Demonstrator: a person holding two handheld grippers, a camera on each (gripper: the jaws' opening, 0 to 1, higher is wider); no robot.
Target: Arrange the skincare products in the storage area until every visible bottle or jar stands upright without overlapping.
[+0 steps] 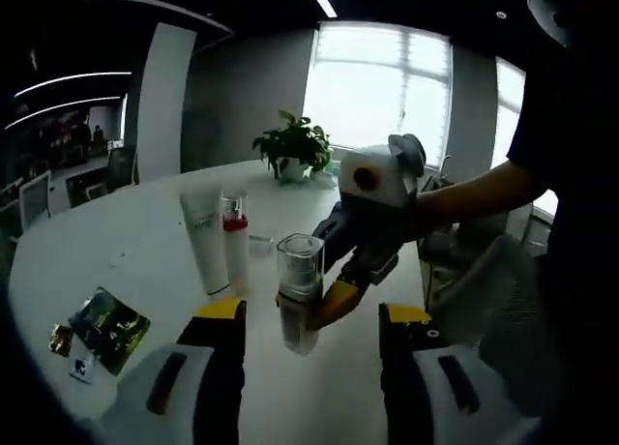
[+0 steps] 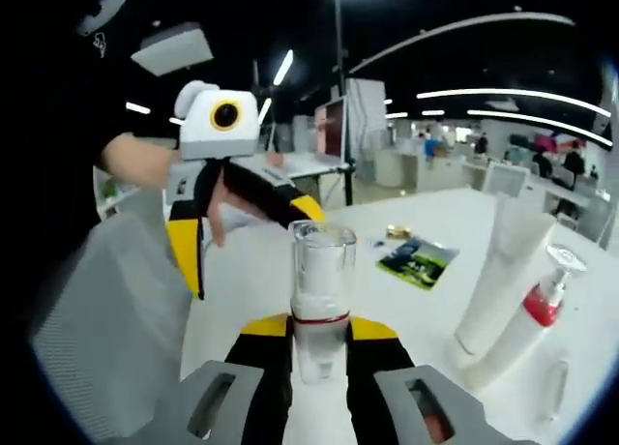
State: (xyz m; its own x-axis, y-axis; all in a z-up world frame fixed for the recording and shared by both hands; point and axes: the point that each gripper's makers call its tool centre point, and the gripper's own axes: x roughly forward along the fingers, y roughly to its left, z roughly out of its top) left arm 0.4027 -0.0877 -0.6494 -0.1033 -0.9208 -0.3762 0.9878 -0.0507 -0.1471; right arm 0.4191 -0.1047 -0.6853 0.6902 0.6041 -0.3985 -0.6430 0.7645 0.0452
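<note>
A clear bottle with a see-through cap (image 2: 320, 271) stands upright between my right gripper's (image 2: 319, 327) yellow-tipped jaws, which are shut on its lower body. In the left gripper view the same bottle (image 1: 299, 281) sits between my left gripper's (image 1: 311, 314) wide-apart jaws without touching them, and the right gripper (image 1: 337, 295) reaches in from the right, holding it. A white tube (image 1: 205, 240) and a pump bottle with a red band (image 1: 235, 237) stand upright side by side on the white table (image 1: 126, 242). The left gripper (image 2: 247, 237) faces me, open.
A dark printed packet (image 1: 108, 327) and small sachets (image 1: 62, 341) lie near the table's edge. A potted plant (image 1: 293, 150) stands at the far side, and a small clear item (image 1: 259, 242) lies by the pump bottle. A person's arm (image 1: 474, 193) and a grey chair (image 2: 106, 310) are close.
</note>
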